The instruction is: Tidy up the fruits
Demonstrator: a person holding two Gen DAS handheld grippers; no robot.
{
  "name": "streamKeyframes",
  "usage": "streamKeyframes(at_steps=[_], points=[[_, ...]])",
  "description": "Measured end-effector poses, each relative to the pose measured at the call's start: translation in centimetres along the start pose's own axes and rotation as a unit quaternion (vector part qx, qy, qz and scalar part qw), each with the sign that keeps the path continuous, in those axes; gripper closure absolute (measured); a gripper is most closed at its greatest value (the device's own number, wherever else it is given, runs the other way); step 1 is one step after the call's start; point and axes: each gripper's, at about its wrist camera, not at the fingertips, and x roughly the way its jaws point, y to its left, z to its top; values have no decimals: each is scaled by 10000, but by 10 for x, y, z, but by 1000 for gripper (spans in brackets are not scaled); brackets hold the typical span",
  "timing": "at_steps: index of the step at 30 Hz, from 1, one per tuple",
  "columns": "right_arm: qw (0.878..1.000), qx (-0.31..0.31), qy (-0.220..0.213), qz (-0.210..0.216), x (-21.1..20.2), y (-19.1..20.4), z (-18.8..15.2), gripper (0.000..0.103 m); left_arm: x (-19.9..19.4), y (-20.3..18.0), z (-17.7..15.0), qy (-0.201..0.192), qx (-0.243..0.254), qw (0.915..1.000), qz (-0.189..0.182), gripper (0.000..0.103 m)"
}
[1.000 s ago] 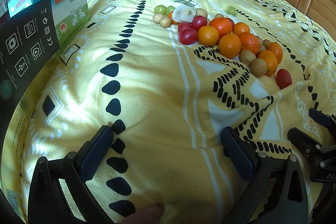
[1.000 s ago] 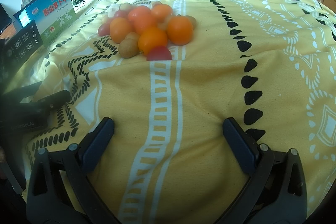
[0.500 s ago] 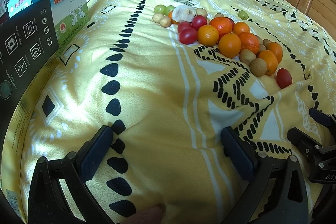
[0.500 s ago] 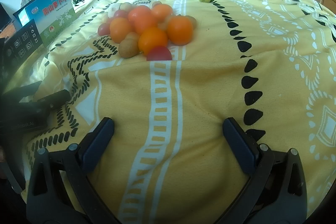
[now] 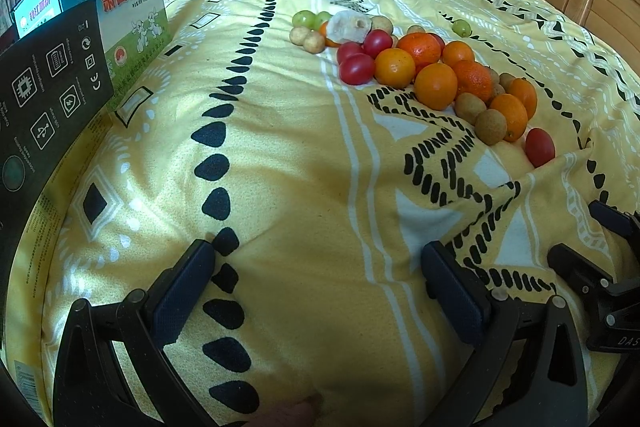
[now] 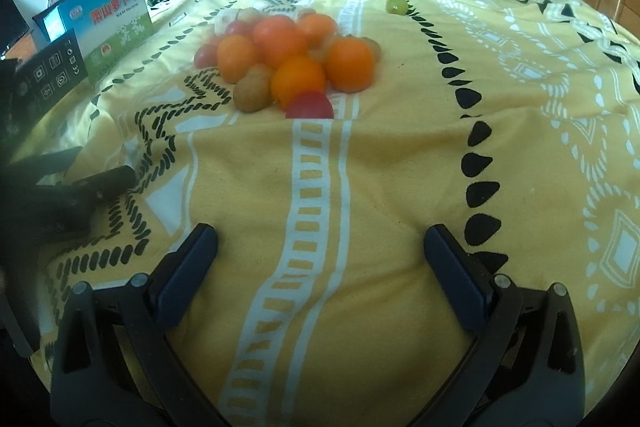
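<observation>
1. Left gripper (image 5: 316,291) and right gripper (image 6: 320,267) hover low over the yellow bedspread (image 5: 280,147), fingers spread wide, empty.
2. The fruit pile (image 5: 424,75) lies far ahead, apparently unsorted; one green fruit (image 6: 397,5) sits apart, farther right.

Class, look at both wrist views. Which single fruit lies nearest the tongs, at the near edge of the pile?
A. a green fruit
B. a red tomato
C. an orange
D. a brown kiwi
B: the red tomato sits alone at the pile's near edge, in front of the oranges.
</observation>
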Motion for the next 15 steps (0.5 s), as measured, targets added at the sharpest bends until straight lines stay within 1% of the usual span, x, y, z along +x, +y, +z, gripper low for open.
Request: streamKeyframes(at_steps=[15], points=[[10000,13,27,9,0,0,1,0,-1,6,1,10,-82,9998,-168,0]])
